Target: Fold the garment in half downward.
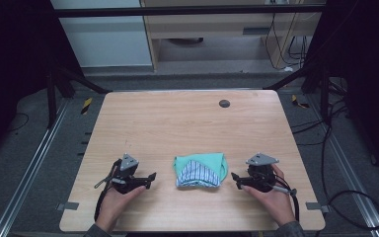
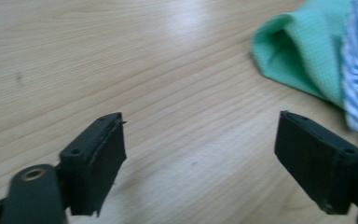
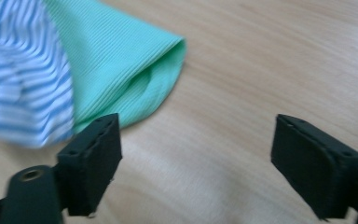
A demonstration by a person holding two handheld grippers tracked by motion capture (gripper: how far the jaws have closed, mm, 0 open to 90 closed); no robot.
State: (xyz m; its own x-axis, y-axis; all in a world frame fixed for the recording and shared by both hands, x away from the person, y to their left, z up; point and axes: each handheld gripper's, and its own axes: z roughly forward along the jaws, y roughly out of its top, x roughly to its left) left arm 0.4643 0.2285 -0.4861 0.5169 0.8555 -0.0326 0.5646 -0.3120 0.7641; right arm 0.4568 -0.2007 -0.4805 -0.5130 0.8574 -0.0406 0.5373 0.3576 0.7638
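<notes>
While flanking the folded green-and-striped cloth [image 1: 200, 170] on the wooden table [image 1: 177, 118], left gripper [image 1: 150, 178] and right gripper [image 1: 235, 178] both released, jaws spread, nothing between them.

A folded cloth [image 1: 200, 170] lies on the worktop [image 1: 177, 123], toward its near edge and about midway across. The left gripper [image 1: 150, 177] sits left of the cloth, the right gripper [image 1: 234, 178] right of it, both apart from it and pointing inward. A small round disc [image 1: 224, 103] lies near the far edge.
</notes>
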